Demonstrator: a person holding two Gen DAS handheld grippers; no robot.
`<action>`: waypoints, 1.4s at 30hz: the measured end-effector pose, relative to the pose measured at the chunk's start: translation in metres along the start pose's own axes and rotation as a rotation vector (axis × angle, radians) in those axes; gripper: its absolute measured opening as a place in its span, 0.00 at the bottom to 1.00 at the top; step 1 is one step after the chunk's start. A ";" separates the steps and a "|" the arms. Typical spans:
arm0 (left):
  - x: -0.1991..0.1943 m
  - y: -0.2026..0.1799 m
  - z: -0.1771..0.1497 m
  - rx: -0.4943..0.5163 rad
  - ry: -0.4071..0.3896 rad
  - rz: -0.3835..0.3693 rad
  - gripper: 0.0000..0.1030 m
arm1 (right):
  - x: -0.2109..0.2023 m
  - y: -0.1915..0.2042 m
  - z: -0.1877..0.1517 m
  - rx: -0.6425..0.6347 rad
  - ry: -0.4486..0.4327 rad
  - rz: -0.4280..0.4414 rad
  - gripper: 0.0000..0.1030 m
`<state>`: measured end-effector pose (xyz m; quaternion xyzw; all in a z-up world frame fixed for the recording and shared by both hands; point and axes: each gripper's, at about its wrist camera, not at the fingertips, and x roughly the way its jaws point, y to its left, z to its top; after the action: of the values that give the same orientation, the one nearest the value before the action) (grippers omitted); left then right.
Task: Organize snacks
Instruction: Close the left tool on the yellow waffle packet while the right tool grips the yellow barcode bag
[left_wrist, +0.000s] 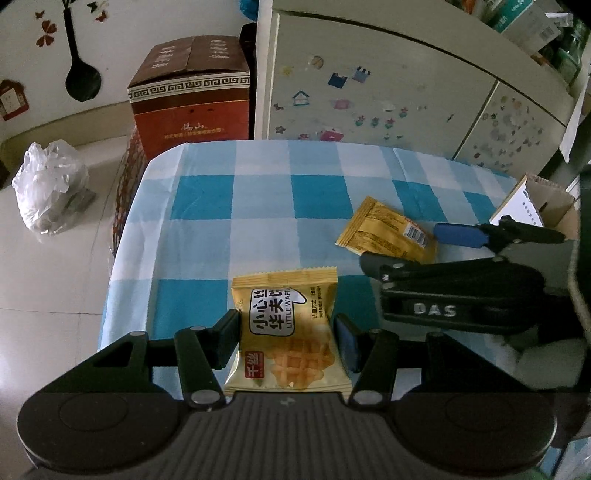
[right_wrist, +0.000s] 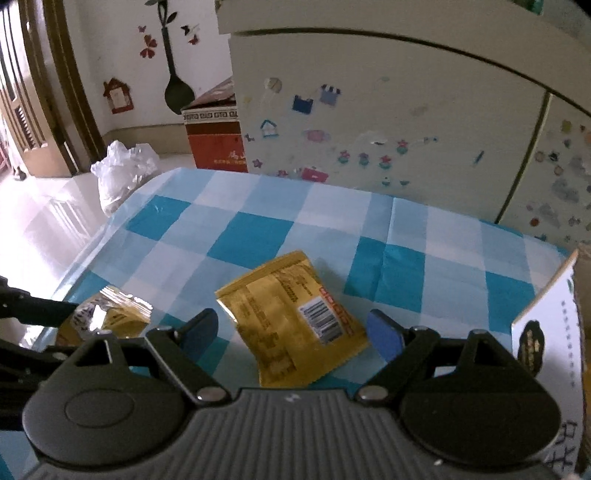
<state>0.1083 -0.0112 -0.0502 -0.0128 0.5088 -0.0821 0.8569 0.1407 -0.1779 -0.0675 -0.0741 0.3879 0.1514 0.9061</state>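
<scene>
My left gripper (left_wrist: 288, 332) is shut on a yellow waffle packet (left_wrist: 286, 325), its pads pressing both sides, just above the blue-checked tablecloth (left_wrist: 229, 206). That packet (right_wrist: 107, 317) also shows at the left of the right wrist view. A second yellow snack packet (right_wrist: 295, 317) lies face down with its barcode up; my right gripper (right_wrist: 291, 332) hovers open over it, a finger on each side, neither touching. In the left wrist view this packet (left_wrist: 388, 232) lies right of centre with the right gripper (left_wrist: 417, 247) beside it.
An open cardboard box (right_wrist: 546, 332) with a white flap stands at the table's right edge. Behind the table is a cream cabinet (left_wrist: 388, 85) covered in stickers. A red-brown carton (left_wrist: 192, 96) and a white plastic bag (left_wrist: 48, 184) sit on the floor to the left.
</scene>
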 end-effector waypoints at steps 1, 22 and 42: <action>-0.001 -0.001 0.000 -0.001 -0.001 0.000 0.59 | 0.002 0.001 -0.001 -0.016 0.001 -0.009 0.85; -0.009 0.001 0.002 -0.020 -0.021 -0.006 0.59 | -0.010 0.005 0.004 -0.090 0.054 0.019 0.71; -0.004 0.003 0.005 -0.045 -0.010 0.016 0.59 | 0.003 0.005 -0.006 -0.121 -0.008 0.029 0.74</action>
<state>0.1109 -0.0075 -0.0443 -0.0284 0.5064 -0.0635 0.8595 0.1370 -0.1739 -0.0738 -0.1224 0.3756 0.1881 0.8992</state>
